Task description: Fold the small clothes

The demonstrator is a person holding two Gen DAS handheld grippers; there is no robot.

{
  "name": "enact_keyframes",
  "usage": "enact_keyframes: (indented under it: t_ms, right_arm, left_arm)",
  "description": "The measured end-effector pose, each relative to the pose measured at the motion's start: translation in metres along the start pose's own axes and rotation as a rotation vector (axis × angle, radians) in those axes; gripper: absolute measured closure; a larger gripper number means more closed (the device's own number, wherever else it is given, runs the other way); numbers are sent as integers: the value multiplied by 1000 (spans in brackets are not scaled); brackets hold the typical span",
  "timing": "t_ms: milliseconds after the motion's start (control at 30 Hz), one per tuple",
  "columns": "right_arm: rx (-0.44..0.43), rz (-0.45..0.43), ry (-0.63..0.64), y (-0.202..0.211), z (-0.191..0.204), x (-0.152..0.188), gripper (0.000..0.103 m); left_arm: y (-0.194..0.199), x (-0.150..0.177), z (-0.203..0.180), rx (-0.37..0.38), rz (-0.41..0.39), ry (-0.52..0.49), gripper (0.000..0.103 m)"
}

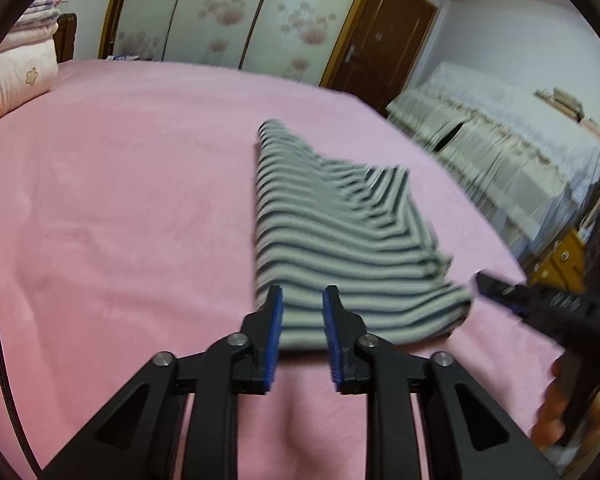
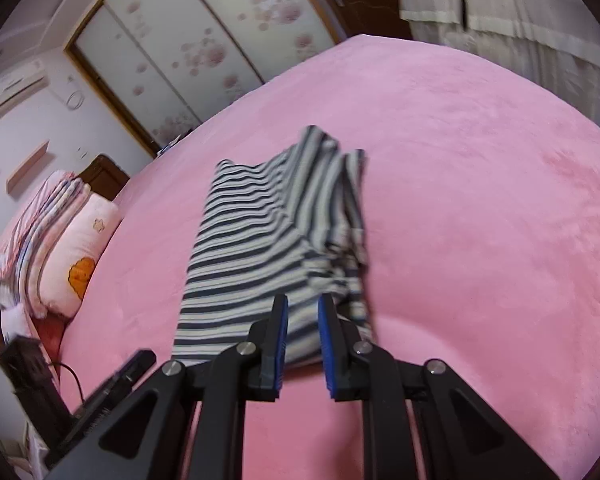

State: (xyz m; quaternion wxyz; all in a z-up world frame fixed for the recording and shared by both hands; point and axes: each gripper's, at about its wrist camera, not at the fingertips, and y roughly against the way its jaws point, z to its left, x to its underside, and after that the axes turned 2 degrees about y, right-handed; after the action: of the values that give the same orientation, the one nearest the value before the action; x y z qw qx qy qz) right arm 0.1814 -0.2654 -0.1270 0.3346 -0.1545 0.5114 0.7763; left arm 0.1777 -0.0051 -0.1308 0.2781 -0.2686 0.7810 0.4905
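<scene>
From the left wrist, the left gripper (image 1: 302, 300) hovers over the near edge of the striped garment (image 1: 340, 236), which lies partly folded on the pink bed (image 1: 120, 180). Its jaws stand a little apart, and no cloth is pinched between them. The right gripper (image 1: 500, 292) shows at the garment's right corner.

From the right wrist, the right gripper (image 2: 303, 308) has narrow jaws over the near hem; whether they pinch cloth I cannot tell. The garment (image 2: 260, 240) seems folded lengthwise, and one side is bunched. I judge that the next move needs both near corners gripped and carried forward.
</scene>
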Motion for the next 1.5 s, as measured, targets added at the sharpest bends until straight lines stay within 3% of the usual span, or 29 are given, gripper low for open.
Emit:
enact_keyframes:
  t_ms: [133,333,467,567,633,667,800,867,1000,1133,1267,1500]
  right_arm:
    - [-13,39,32,-18,10,1,87]
    - [80,103,-17,-37,-14,12,87]
    - [92,135,-25,-38,-27,23,92]
    - [85,139,-2,-29,-21,20,91]
    - [71,125,15,-20,-17,11,87]
    - [71,110,32,-14,-13,4,87]
    - [49,65,80,-6,-8,-35,71]
    - [33,47,116,-12,-8,-63,69]
    - [-16,70,157,-40,-13,-109,69]
    - [-58,133,120,-84,-32,-148,69]
    - [-53,186,112,-116,-42,-162,69]
    - [-48,245,137,-150,-47,-161,69]
  left_arm:
    - [-24,-7,-14,41,38,-26,76]
    - [-76,2,-6,-21,167,-26,76]
    - [-82,5,-6,-22,186,-52,74]
    - [-76,-4,-10,10,206,-56,45]
    - [-63,-14,-14,5,183,-72,16]
    - [-59,-20,-17,1,163,-88,13]
    - [-54,-60,-20,26,116,-159,11]
    - [-65,-85,-15,41,120,-163,11]
    - [-108,-128,0,80,193,-137,11]
    - [-160,-161,19,71,267,-65,11]
    - [-197,-175,28,59,287,-14,11]
    - [-239,-172,24,45,335,-49,11]
